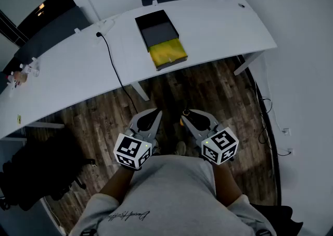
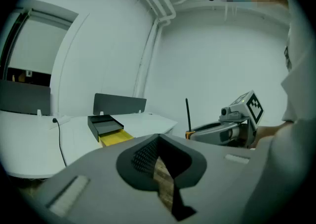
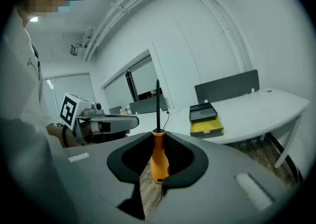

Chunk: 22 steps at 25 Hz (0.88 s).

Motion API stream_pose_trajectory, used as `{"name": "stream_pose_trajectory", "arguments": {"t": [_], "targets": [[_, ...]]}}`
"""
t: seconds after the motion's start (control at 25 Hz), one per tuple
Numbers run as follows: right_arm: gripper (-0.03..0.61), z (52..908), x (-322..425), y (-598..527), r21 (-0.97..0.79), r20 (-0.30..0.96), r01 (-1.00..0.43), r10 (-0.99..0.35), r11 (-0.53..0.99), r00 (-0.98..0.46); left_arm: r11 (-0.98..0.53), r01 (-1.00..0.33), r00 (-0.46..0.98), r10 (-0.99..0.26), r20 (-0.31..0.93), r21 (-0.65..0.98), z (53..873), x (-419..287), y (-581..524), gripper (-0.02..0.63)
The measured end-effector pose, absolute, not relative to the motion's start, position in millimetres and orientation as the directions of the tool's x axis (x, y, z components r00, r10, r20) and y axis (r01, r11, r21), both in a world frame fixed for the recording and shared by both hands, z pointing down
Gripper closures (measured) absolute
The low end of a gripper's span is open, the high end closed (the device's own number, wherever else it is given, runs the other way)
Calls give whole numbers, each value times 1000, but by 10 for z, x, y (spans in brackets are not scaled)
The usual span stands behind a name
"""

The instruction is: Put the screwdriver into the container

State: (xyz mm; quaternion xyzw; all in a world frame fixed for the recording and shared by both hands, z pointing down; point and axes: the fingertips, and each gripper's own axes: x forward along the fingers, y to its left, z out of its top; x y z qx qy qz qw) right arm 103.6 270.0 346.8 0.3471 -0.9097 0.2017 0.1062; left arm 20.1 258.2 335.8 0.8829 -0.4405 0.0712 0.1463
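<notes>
Screwdriver (image 3: 157,155) gripped, container (image 1: 158,34) well ahead
Right tool (image 3: 157,136) clenches the handle, shaft upright for carrying; left tool (image 2: 159,141) closed, empty; the container sits open on the worktop (image 1: 218,26).

Grey short-sleeved T-shirt (image 1: 171,193), dark script print (image 1: 127,215) on chest. Left tool (image 1: 152,112), right tool (image 1: 186,113): grey shells, black-white marker cubes (image 1: 132,150) at rear.

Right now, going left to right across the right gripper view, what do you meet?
left gripper → screwdriver → container
</notes>
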Motion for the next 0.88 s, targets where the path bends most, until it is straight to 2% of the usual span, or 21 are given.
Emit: {"name": "stream_pose_trajectory", "arguments": {"t": [0.88], "targets": [[487,3529,700,2638,-297,356,-692,-596,658,-720,-593,-774,633,-733,248,223,3409,-84,2495,614]]}}
